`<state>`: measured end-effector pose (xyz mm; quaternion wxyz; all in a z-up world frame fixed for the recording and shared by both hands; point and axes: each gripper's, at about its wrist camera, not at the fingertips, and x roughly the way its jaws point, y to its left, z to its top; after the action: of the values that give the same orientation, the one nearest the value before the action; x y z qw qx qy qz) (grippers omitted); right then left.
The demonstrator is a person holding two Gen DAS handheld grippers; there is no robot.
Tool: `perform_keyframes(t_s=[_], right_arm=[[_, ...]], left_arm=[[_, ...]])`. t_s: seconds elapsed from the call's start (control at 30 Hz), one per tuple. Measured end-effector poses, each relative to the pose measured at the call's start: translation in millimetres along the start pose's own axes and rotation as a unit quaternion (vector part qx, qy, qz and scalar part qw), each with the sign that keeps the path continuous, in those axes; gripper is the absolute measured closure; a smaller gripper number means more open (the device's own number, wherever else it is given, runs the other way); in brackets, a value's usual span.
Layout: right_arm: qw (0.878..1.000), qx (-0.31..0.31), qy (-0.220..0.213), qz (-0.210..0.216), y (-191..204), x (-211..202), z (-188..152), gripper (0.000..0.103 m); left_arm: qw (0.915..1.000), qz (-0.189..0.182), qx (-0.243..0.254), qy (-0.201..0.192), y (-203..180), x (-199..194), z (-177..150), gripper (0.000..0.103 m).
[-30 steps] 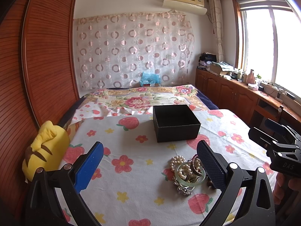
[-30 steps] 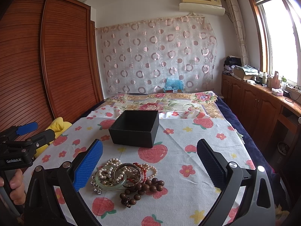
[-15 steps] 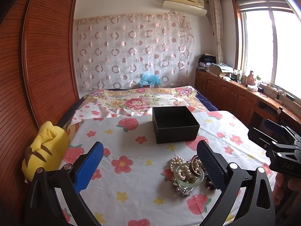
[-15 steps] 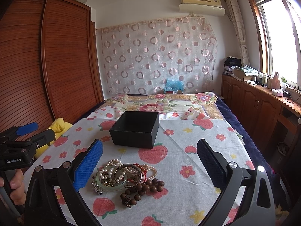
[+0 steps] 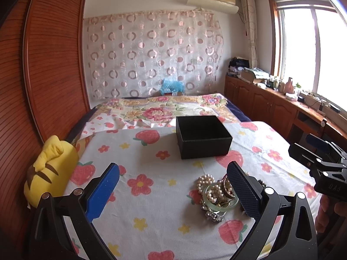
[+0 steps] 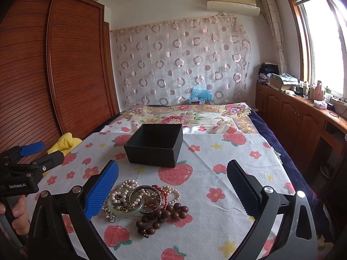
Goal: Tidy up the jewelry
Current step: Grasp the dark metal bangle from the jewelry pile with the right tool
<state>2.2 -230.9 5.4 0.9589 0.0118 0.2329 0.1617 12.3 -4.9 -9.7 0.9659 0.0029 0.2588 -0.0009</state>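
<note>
A heap of jewelry (image 6: 138, 199) lies on the strawberry-print cloth: pearl strands, a pale green bangle (image 6: 125, 205), a metal bangle and dark wooden beads (image 6: 164, 214). Behind it stands an open black box (image 6: 155, 145), seemingly empty. My right gripper (image 6: 172, 192) is open above the cloth, the heap just inside its left finger. My left gripper (image 5: 173, 191) is open too; the jewelry heap (image 5: 216, 195) sits by its right finger, partly hidden behind it, with the black box (image 5: 202, 136) beyond. Each gripper shows at the other view's edge, held by a hand.
A yellow plush toy (image 5: 47, 169) lies at the cloth's left edge beside a wooden wardrobe (image 5: 43, 69). A floral blanket (image 6: 186, 117) covers the far bed. Wooden cabinets (image 6: 292, 119) with clutter run under the window on the right.
Both views have crept slightly; the box and the heap sit a little differently in frame. Both grippers stay open, and nothing was taken hold of.
</note>
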Motion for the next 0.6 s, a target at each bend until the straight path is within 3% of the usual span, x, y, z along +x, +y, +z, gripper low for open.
perform_keyframes(t_s=[0.13, 0.23, 0.47, 0.6], right_arm=[[1.0, -0.012, 0.015, 0.003, -6.2, 15.4, -5.6, 0.003], [0.999, -0.02, 0.03, 0.003, -9.3, 25.5, -9.0, 0.009], [0.996, -0.041, 0.078, 0.02, -13.6, 55.5, -17.6, 0.031], [0.99, -0.059, 0.112, 0.054, -8.9, 75.0, -25.2, 0.047]], left_arm=[[0.9996, -0.007, 0.01, 0.026, 3.1, 14.2, -12.1, 0.007], [0.9989, -0.012, 0.016, 0.043, 3.1, 24.1, -18.3, 0.007], [0.9973, -0.022, 0.023, 0.066, 8.7, 34.1, -28.7, 0.007], [0.996, -0.029, 0.024, 0.081, 10.1, 42.2, -34.6, 0.007]])
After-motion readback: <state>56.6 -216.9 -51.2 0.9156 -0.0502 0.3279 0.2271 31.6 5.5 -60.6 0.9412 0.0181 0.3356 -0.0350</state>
